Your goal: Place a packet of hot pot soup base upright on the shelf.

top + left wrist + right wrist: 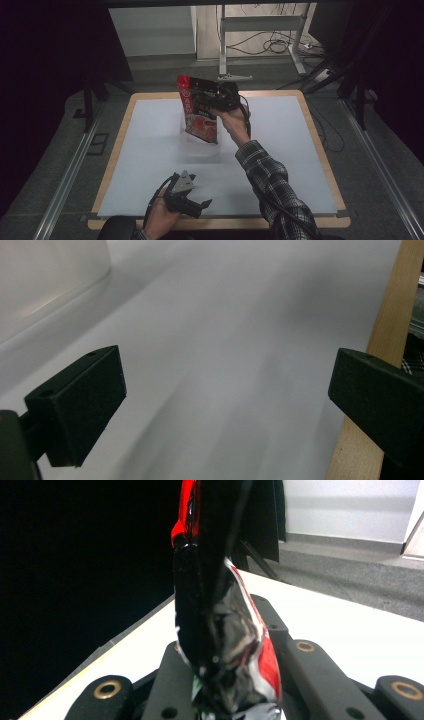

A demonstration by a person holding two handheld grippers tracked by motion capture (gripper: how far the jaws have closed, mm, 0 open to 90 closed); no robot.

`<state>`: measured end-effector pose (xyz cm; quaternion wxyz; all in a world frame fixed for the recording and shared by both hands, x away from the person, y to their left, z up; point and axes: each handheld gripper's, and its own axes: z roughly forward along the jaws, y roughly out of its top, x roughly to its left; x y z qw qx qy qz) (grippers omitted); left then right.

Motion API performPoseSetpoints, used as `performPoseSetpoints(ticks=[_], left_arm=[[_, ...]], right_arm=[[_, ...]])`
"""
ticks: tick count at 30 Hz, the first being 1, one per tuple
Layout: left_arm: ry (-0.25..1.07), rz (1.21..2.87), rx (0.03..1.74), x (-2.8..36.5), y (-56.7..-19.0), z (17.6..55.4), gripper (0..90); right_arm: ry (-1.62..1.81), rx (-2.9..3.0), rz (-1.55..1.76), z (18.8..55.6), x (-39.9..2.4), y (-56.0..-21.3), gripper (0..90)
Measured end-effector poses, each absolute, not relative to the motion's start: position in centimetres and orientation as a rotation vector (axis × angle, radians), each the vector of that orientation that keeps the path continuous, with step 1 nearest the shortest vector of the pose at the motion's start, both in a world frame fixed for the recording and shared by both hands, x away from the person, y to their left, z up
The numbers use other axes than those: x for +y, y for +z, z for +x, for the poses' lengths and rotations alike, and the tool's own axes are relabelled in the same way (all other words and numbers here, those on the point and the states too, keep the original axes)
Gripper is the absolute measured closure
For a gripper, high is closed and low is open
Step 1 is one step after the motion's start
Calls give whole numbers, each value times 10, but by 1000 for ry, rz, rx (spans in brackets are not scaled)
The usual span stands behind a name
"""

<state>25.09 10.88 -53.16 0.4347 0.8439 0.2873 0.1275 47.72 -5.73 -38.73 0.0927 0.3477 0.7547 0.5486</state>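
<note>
Here the right gripper (212, 97) pinches the red snack bag (199, 111) above the clear container (200, 142); the person should lower it straight. The left gripper (192, 202) rests spread.

A white-topped counter (150, 150) with a pale wooden rim stood on grey carpet. Beyond it, cables (272, 45) lay tangled around a metal desk frame (260, 25).

High view looks down on the table (150, 150); both claw views skim it close.
</note>
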Motion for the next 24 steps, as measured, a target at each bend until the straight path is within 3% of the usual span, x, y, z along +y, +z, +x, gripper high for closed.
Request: performPoseSetpoints(ticks=[24], left_arm=[[309,2125,712,105,-534,251,19]], right_arm=[[1627,2280,1043,468,-73,-427,700]])
